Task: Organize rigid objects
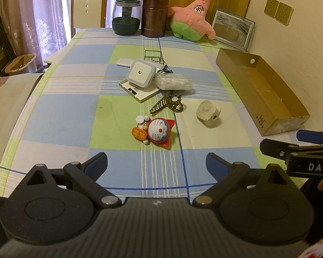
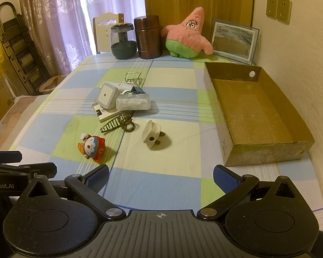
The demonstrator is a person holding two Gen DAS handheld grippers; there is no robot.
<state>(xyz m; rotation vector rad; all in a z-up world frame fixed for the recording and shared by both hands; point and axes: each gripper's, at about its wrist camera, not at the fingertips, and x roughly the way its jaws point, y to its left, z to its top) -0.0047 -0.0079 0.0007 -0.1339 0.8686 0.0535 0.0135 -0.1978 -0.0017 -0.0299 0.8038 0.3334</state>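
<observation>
Checked tablecloth (image 2: 161, 182) cluttered, brown cardboard box (image 2: 258, 150) empty; my left gripper (image 1: 156, 165) and right gripper (image 2: 161, 177) gape empty, so next I'd reach the white wall plug (image 2: 151, 136).

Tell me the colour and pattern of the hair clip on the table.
The hair clip is yellow-green with dark leopard-like markings, best seen in the left wrist view.

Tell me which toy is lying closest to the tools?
The little Doraemon figure in the red outfit, lying on the checked cloth. The pink star plush sits far off at the table's back edge.
</observation>
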